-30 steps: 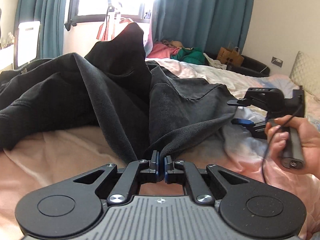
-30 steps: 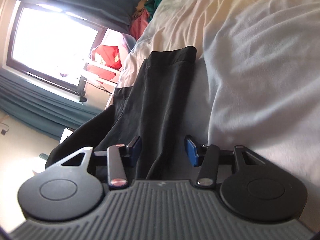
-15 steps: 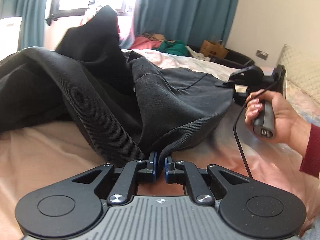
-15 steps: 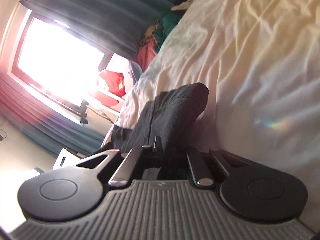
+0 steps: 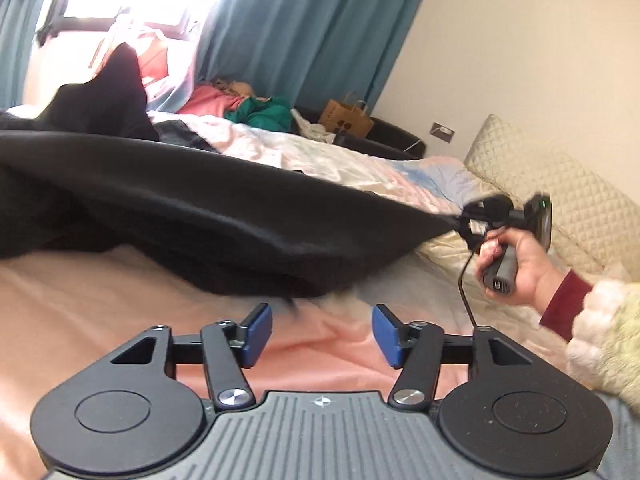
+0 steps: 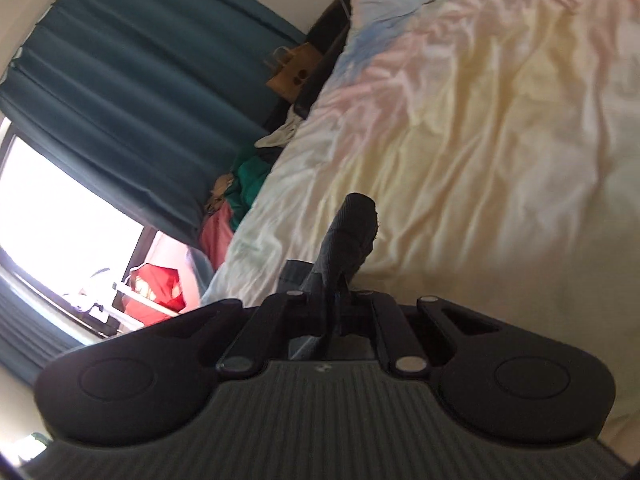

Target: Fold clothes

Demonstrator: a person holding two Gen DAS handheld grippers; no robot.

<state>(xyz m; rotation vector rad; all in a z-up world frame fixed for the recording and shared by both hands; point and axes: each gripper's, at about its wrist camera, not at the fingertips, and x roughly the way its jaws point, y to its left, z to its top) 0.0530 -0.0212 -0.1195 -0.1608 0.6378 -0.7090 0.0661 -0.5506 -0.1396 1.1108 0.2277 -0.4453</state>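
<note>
A black garment (image 5: 208, 216) lies stretched across the bed in the left wrist view. My left gripper (image 5: 322, 334) is open and empty, just in front of the garment's near edge. My right gripper (image 5: 466, 222) is at the garment's right corner, held by a hand, and pulls the cloth taut to the right. In the right wrist view my right gripper (image 6: 334, 300) is shut on a bunched corner of the black garment (image 6: 352, 224), which sticks out past the fingers.
The bed has a pink and pastel sheet (image 5: 120, 300) and a quilted cream pillow (image 5: 560, 184) at the right. Red and green clothes (image 5: 256, 108) and a paper bag (image 5: 348, 120) lie at the far side, below teal curtains (image 5: 312, 28).
My left gripper opened and let go of the garment's edge. My right gripper closed on the garment's corner and pulled it to the right, stretching the cloth out.
</note>
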